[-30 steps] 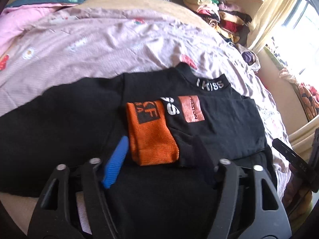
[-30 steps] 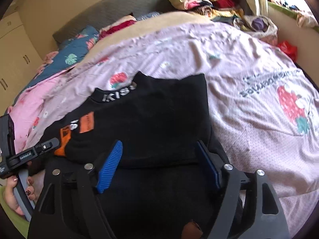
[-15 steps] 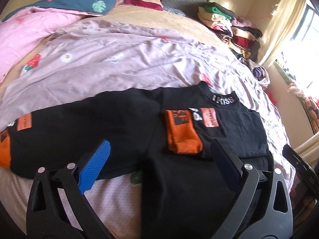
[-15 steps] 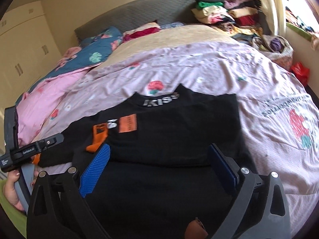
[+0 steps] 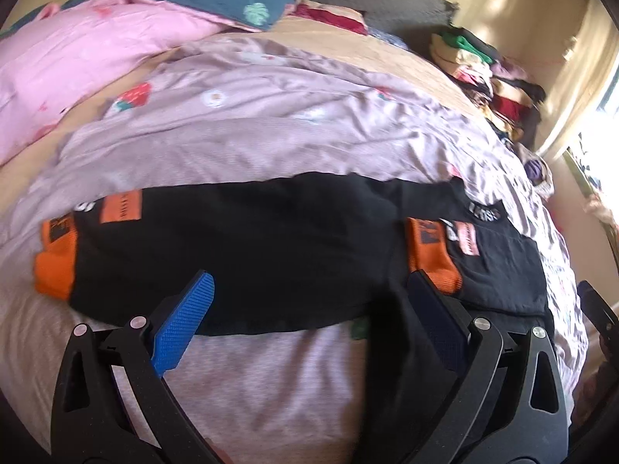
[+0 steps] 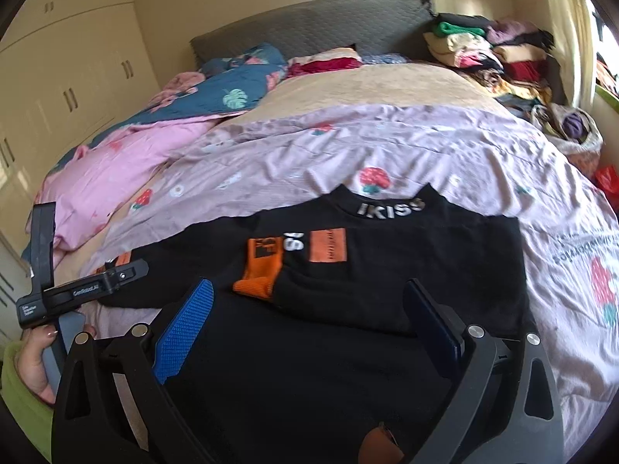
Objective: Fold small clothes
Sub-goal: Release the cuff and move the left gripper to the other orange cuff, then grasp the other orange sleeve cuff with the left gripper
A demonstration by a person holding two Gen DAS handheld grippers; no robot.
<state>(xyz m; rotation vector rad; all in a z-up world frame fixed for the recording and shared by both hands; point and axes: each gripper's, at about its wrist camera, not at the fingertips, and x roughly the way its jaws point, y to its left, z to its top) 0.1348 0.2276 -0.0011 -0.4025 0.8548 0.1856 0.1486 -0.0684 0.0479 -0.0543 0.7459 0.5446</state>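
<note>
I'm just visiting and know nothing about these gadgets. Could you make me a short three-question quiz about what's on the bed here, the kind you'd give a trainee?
1. True or false: the left gripper is clamped on the black sweater.
2. Which sleeve is folded across the sweater's chest? A) the one whose orange cuff lies below the collar lettering; B) the one stretched out sideways over the lilac bedsheet.
3. Fill in: the right gripper has its jaws ____.

Key:
1. False; its jaws stand apart with nothing pinched.
2. A.
3. Open; both grippers have just been opening, no cloth between the pads.
</note>
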